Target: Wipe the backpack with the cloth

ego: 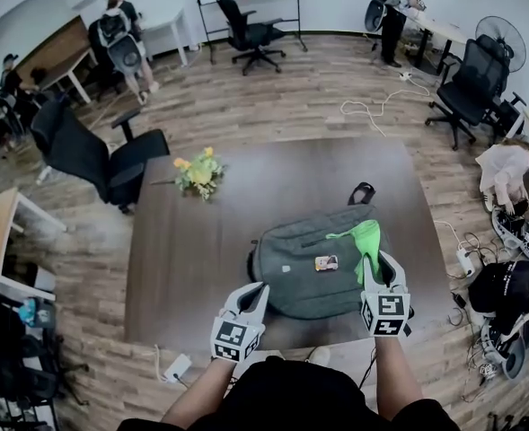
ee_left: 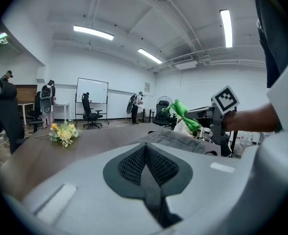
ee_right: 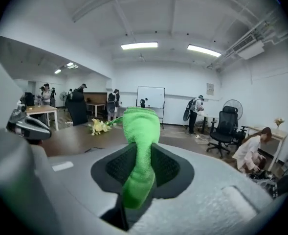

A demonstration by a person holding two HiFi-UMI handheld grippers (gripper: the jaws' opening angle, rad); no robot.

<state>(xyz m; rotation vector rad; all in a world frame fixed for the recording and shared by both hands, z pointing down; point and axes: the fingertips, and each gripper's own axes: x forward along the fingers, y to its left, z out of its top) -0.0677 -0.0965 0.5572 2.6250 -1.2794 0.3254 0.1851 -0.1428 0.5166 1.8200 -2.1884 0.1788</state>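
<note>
On the table (ego: 174, 268) the backpack (ego: 313, 272) lies just ahead of both grippers, long side running left-to-right. The right gripper (ego: 385, 272) pinches the green cloth (ego: 365, 239) over its right end, and the left gripper (ego: 257, 293) is pressed together, empty.

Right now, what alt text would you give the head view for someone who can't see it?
Seen from above, a person's right gripper pinches a green cloth over a grey backpack on a dark table. The left gripper, shut and empty, is by the backpack's near edge; yellow flowers sit farther back.
</note>
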